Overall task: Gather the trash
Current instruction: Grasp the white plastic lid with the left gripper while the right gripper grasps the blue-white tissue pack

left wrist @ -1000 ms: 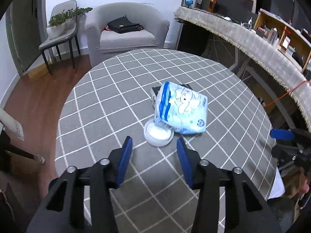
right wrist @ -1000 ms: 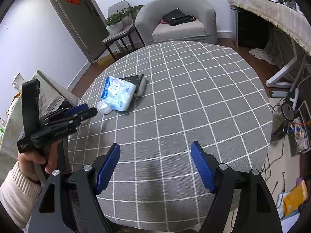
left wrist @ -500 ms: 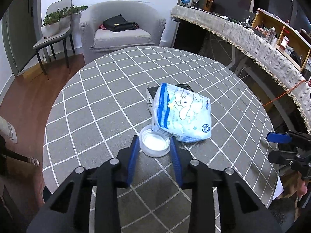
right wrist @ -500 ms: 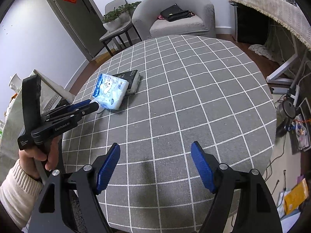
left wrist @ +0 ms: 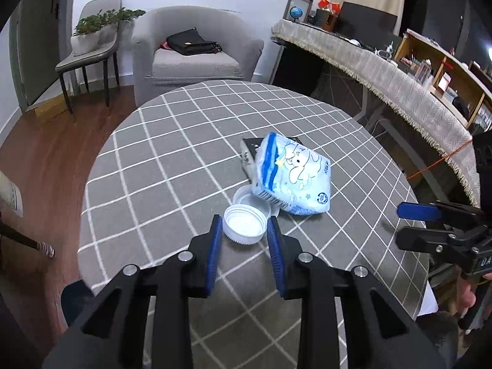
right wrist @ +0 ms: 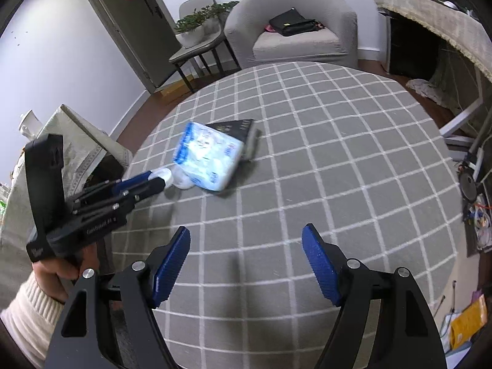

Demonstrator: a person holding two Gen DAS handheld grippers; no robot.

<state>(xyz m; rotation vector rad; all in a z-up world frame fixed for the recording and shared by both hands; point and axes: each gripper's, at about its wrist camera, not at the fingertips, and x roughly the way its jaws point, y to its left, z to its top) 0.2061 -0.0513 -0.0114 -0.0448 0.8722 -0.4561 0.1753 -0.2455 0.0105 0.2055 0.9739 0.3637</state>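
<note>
1. Grey cloth with a white grid is covering the round table, which is standing on a brown wooden floor.
2. Behind the table a grey armchair is holding a black bag, and a chair beside it is carrying a potted plant.
3. On the right of the left wrist view, a long counter draped in pale fringed fabric is running along the room.
4. Near the table's middle a blue-and-white tissue pack is leaning over a dark flat box; in the right wrist view the pack is looking blurred.
5. Just in front of the pack a white plastic lid is sitting rim-up, overlapping a second white lid that is lying against the pack.
6. The left gripper is pointing steeply down at the near lid, its jaws closing with the lid between the blue pads; the pads are sitting right at its rim, and whether they are pressing on it I cannot tell.
7. In the right wrist view a hand in a cream knitted sleeve is holding that gripper's handle.
8. The right gripper is hanging over bare cloth at the table's near edge, well apart from the pack, its jaws standing wide with nothing between them.
</note>
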